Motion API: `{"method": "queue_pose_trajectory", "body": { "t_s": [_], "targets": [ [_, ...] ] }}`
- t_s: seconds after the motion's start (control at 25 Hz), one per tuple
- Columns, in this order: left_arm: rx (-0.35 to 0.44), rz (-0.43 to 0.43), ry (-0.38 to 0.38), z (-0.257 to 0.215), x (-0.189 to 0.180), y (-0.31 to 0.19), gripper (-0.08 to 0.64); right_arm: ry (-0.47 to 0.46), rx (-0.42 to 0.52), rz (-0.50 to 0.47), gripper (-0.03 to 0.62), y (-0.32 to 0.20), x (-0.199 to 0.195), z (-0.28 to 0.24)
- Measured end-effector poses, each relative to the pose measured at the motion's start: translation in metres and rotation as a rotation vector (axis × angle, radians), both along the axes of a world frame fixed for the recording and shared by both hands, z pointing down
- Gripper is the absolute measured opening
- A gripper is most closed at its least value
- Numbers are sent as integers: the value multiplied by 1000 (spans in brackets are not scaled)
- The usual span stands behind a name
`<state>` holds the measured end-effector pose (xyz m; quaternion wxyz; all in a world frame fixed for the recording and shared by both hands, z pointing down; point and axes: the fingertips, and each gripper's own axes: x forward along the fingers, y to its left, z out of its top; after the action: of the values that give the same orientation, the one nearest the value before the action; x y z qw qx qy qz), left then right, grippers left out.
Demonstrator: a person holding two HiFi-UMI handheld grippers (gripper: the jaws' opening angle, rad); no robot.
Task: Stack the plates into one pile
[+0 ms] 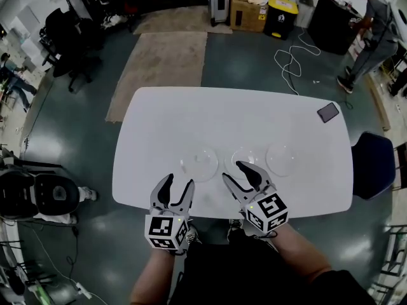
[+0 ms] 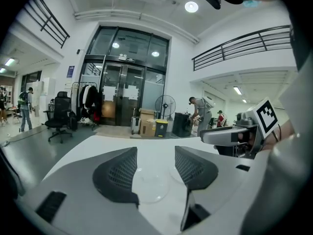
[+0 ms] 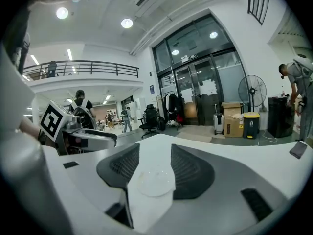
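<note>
Three clear plates lie in a row near the front of the white table [image 1: 191, 116]: the left plate [image 1: 199, 162], the middle plate [image 1: 245, 159] and the right plate [image 1: 283, 157]. My left gripper [image 1: 179, 182] hovers open just short of the left plate, which shows between its jaws in the left gripper view [image 2: 150, 185]. My right gripper [image 1: 234, 171] is open too, with its tips at the near edge of the middle plate, seen ahead of its jaws as a clear plate [image 3: 155, 182]. Neither gripper holds anything.
A dark phone [image 1: 328, 112] lies at the table's far right corner. A blue chair [image 1: 374, 164] stands off the right edge. A person [image 1: 372, 27] works at the back right. Cables, boxes and a yellow-lidded bin [image 1: 280, 14] are on the floor behind.
</note>
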<state>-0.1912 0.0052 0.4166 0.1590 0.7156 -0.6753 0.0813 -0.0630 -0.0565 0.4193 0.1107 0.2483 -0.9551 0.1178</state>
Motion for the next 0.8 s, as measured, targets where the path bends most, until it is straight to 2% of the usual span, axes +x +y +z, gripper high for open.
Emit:
{"method": "queue_pose_trajectory", "body": {
  "t_s": [0.4, 0.8],
  "targets": [
    [-46, -136, -9, 17, -7, -4, 241, 16, -43, -143, 212, -16, -22, 32],
    [-100, -200, -7, 34, -26, 0, 241, 77, -89, -240, 212, -7, -53, 70]
  ]
}}
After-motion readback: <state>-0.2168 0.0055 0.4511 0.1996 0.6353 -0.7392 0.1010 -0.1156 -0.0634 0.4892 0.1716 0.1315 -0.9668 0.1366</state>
